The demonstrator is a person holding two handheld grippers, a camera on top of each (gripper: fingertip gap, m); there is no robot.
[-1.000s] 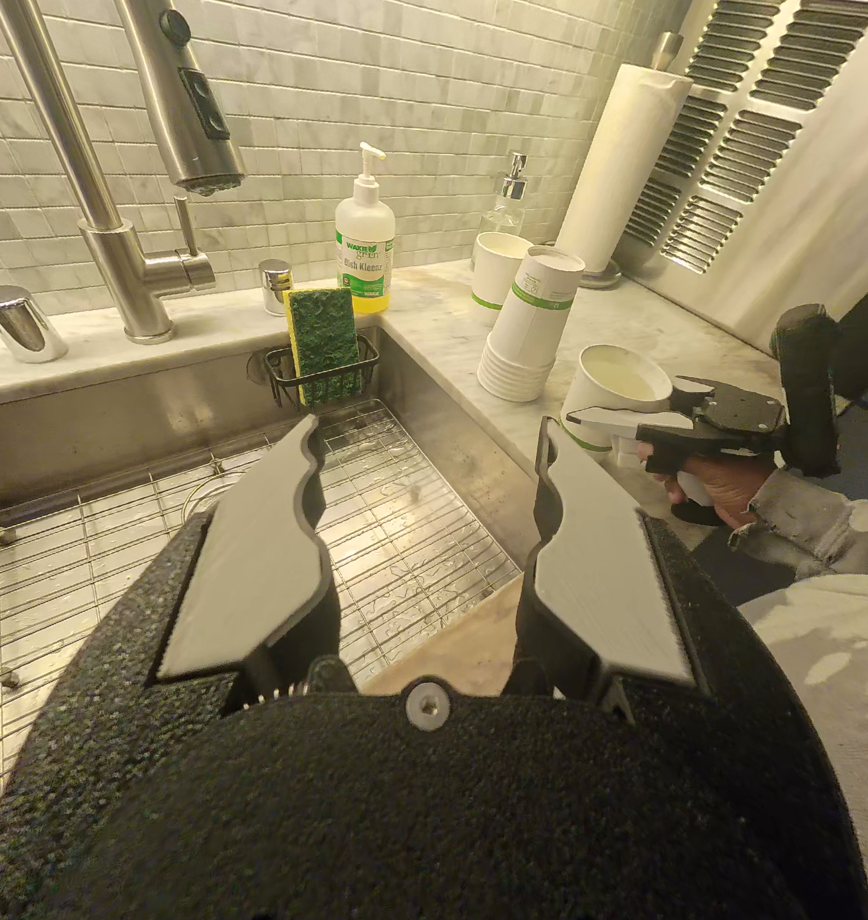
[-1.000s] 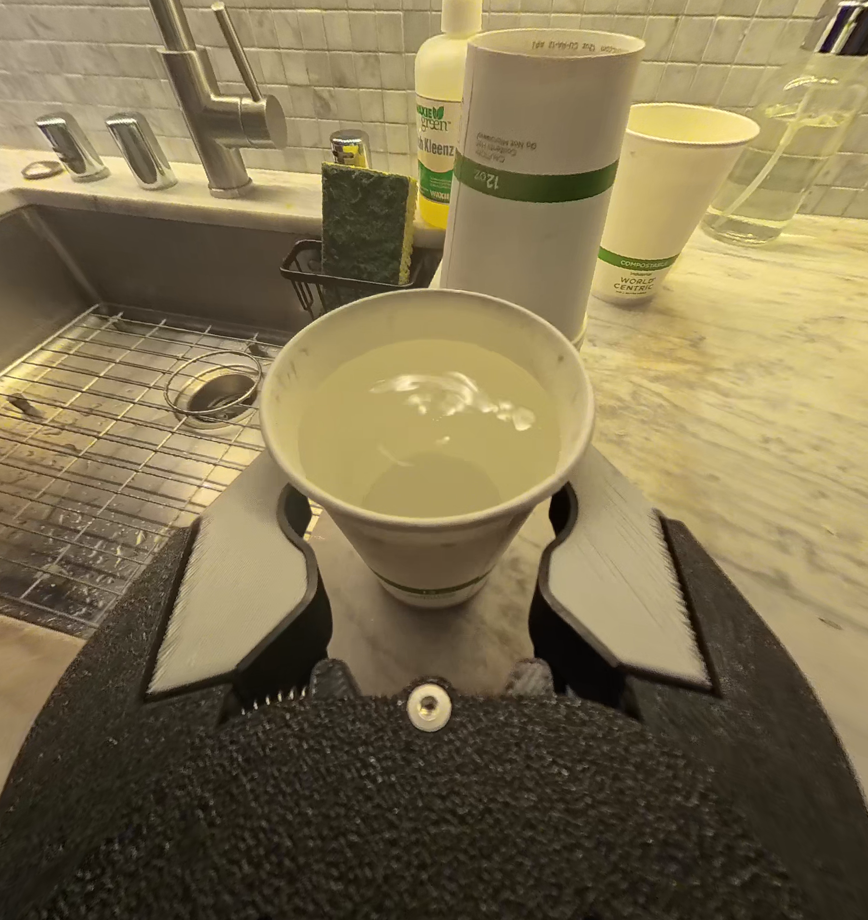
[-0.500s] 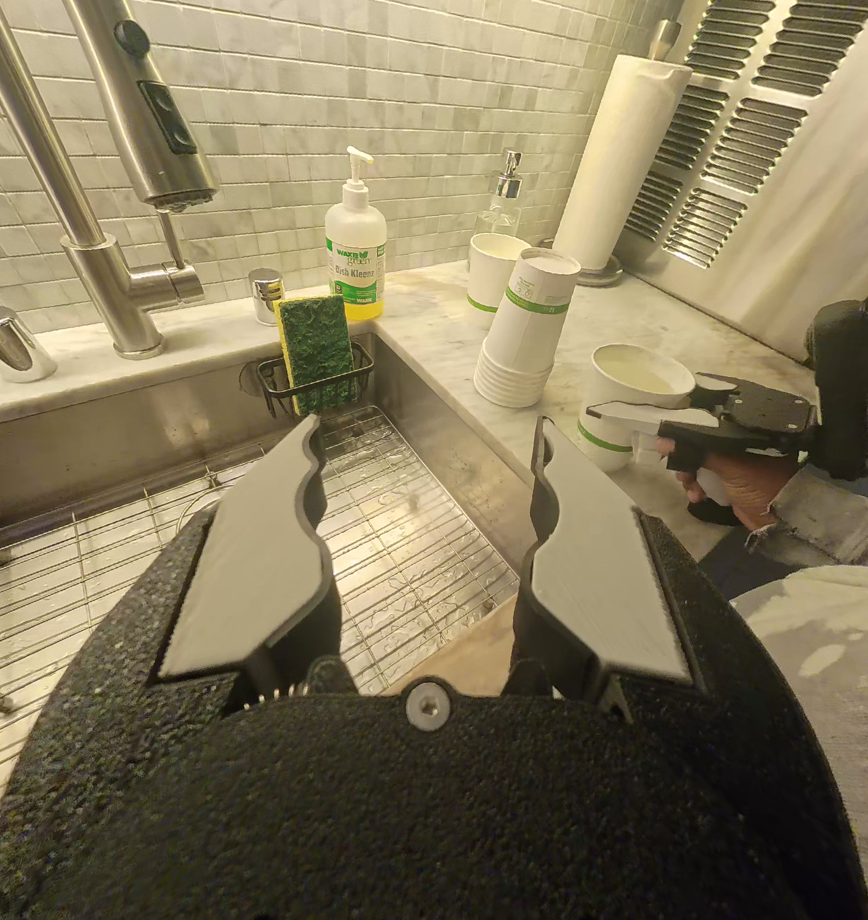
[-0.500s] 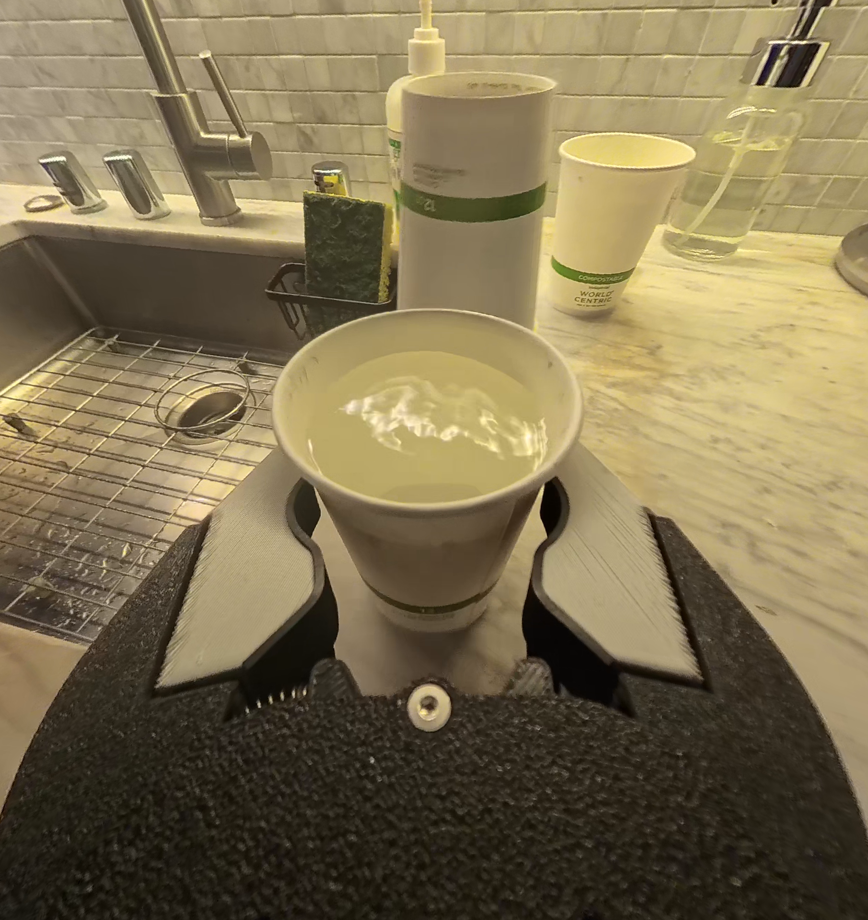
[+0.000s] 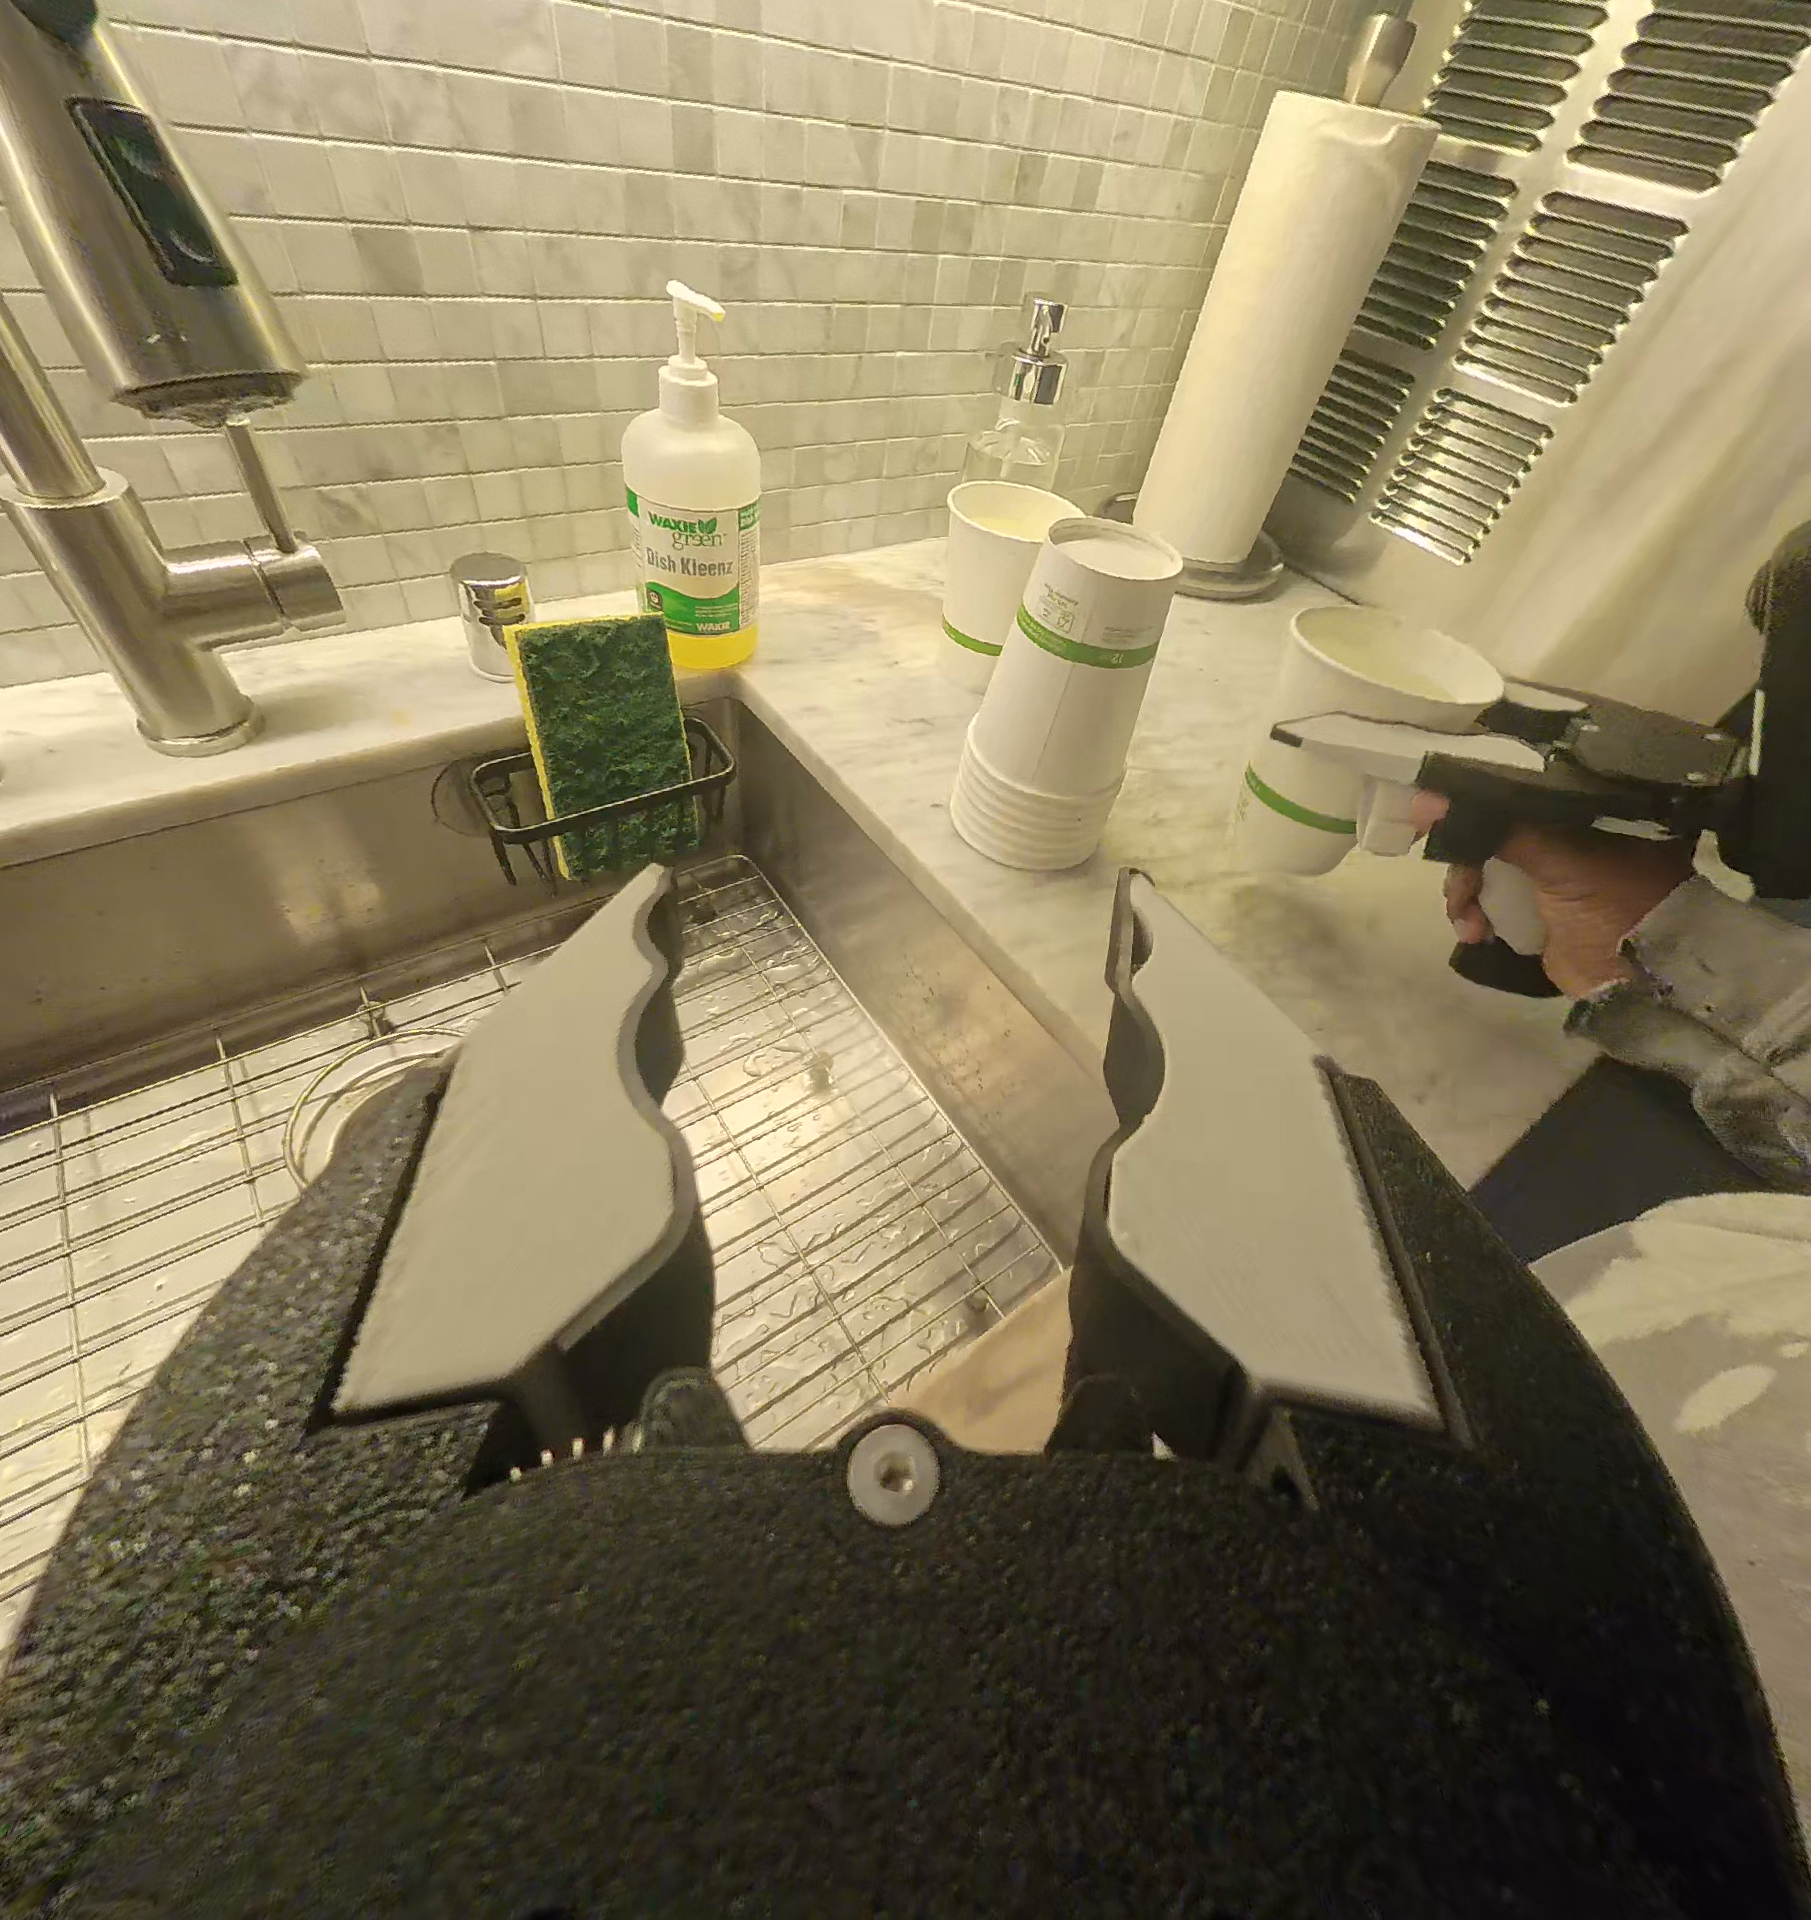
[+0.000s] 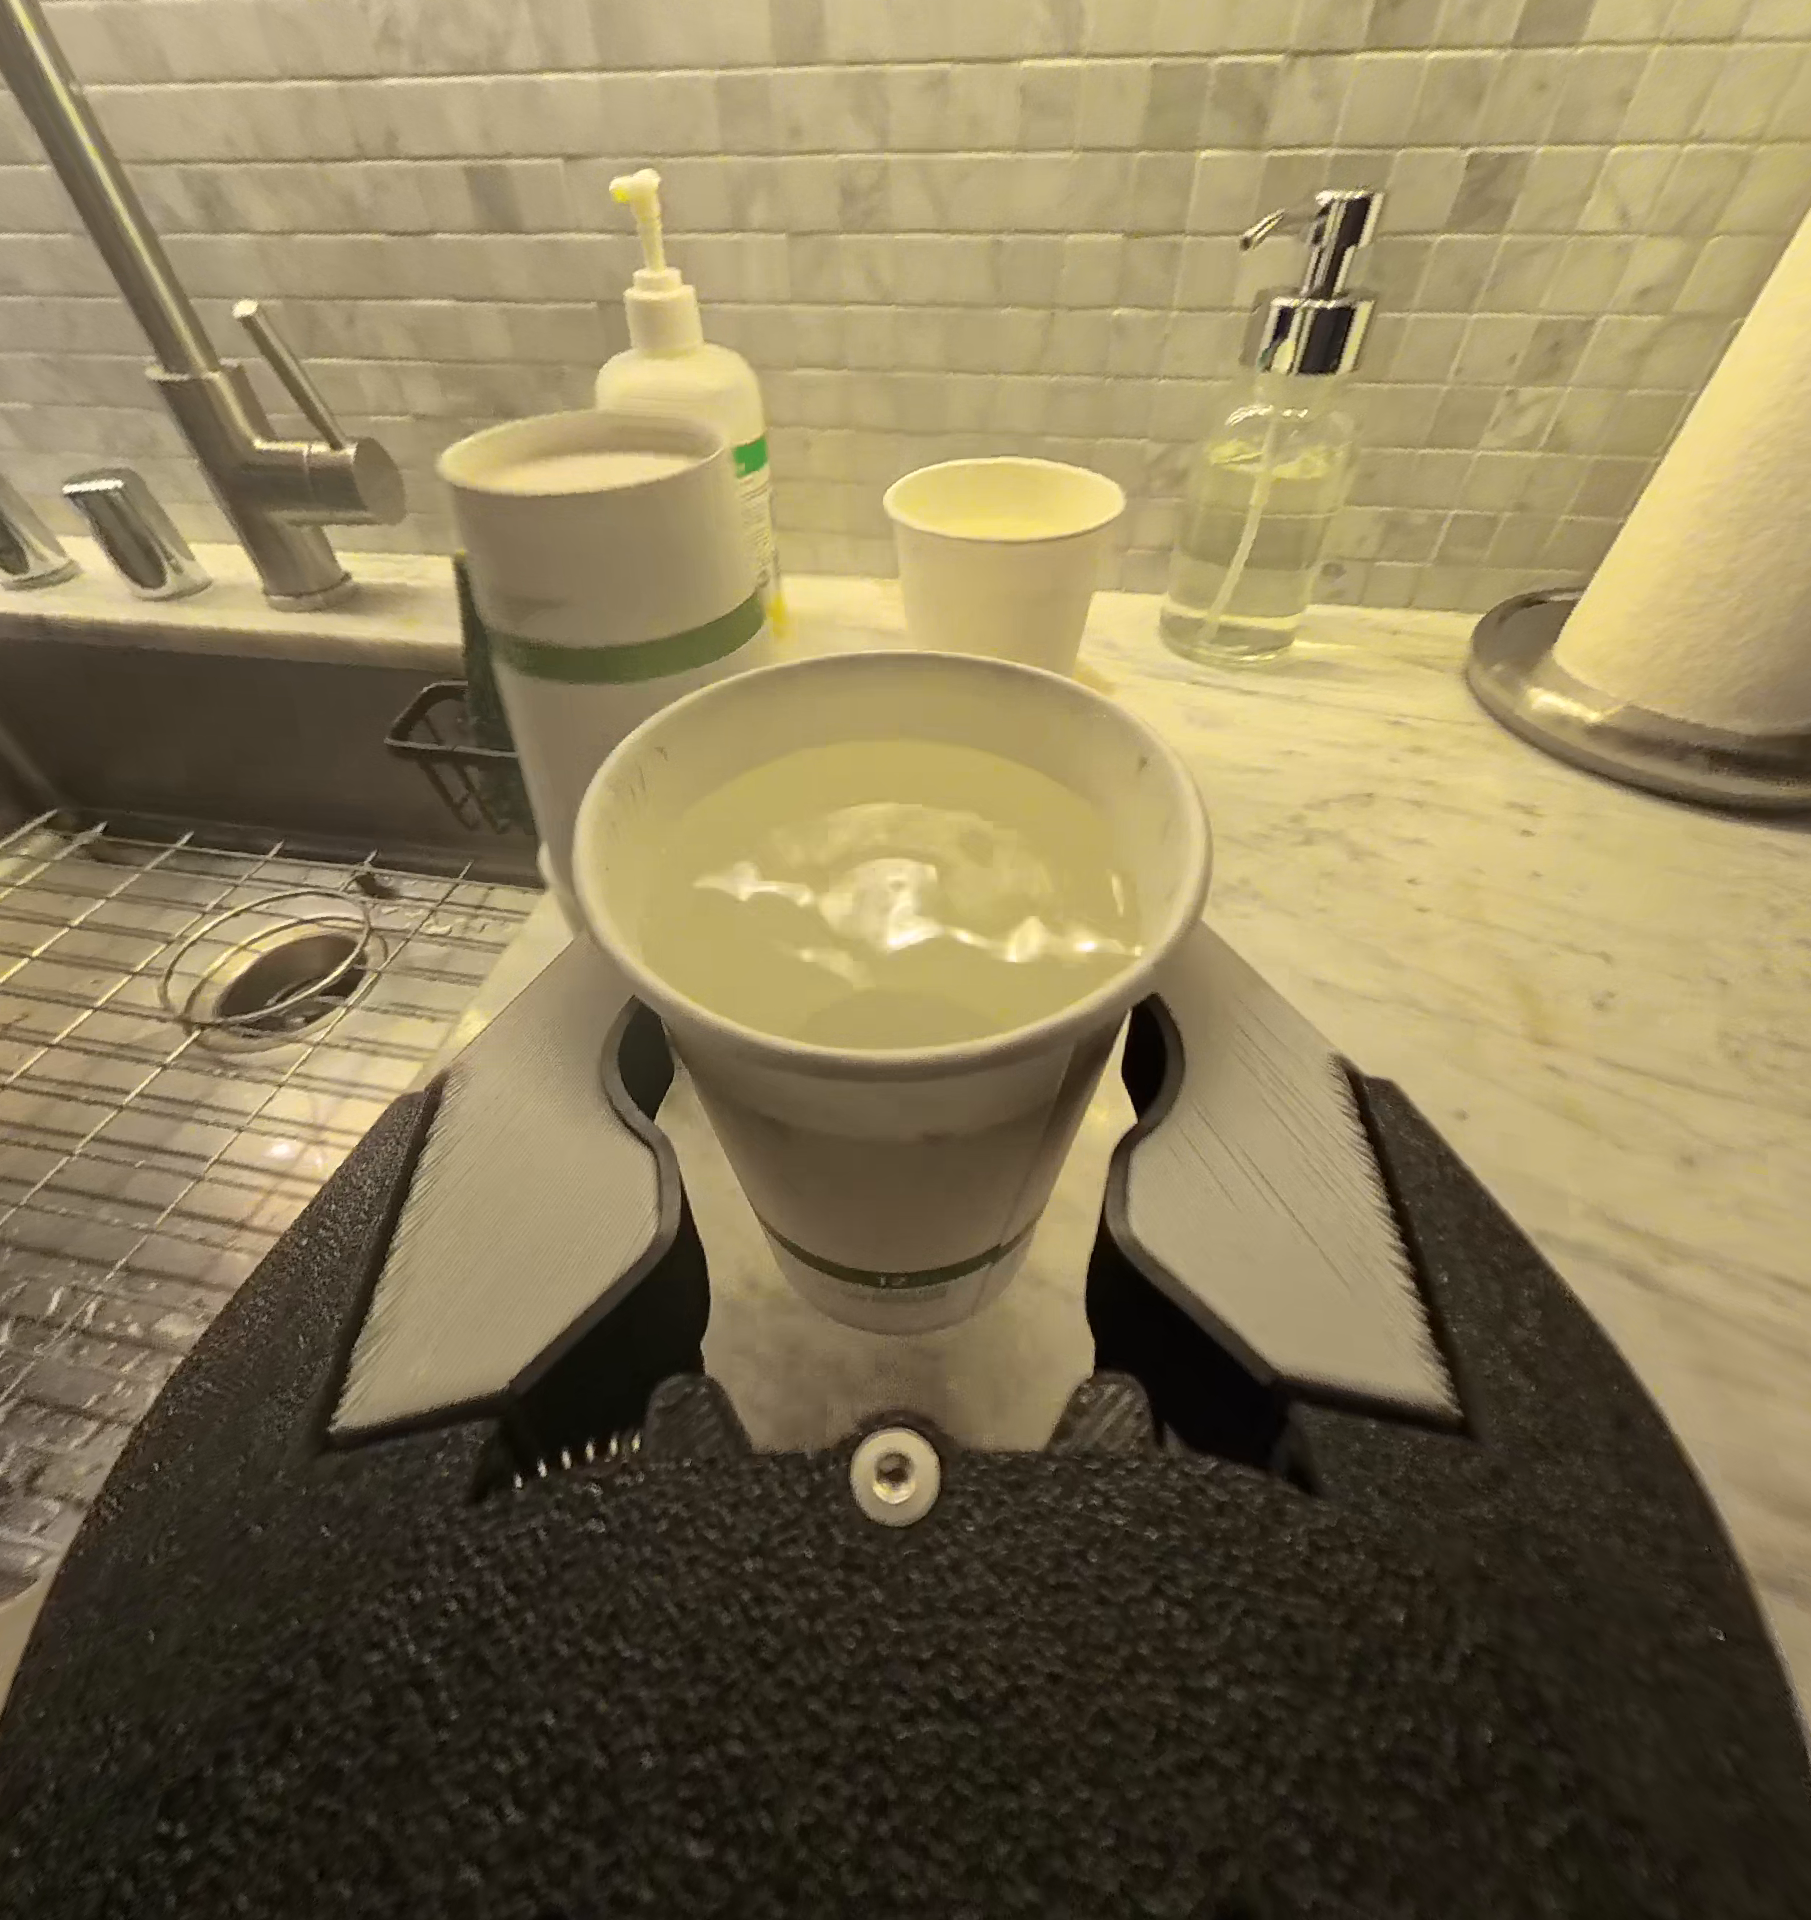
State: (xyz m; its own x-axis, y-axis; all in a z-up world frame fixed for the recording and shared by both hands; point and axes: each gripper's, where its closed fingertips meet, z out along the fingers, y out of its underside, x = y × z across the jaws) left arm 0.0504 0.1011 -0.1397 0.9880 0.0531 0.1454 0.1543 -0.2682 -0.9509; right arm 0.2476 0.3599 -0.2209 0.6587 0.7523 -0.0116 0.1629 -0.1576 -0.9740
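My right gripper (image 6: 890, 966) is shut on a white paper cup (image 6: 880, 1143) with a green band, nearly full of pale liquid that ripples. Its fingers (image 6: 527, 1195) clasp the cup's sides under the rim. In the left wrist view the cup (image 5: 1306, 810) sits in the right gripper (image 5: 1332, 732), just above the marble counter (image 5: 1244, 935), with a hand on the handle. My left gripper (image 5: 893, 894) is open and empty, above the sink's right end.
A stack of upturned paper cups (image 5: 1062, 707) and a single upright cup (image 5: 989, 582) stand on the counter by the sink corner. Behind are a dish soap bottle (image 5: 691, 540), a glass dispenser (image 6: 1259, 520) and a paper towel roll (image 5: 1285, 322). The sink (image 5: 880, 935) has a wire grid, a sponge caddy (image 5: 605, 738) and a faucet (image 5: 132, 468).
The right gripper has drawn back and to the right from the cup stack, carrying the filled cup and raising it. The left gripper has drifted slightly back and stayed open.
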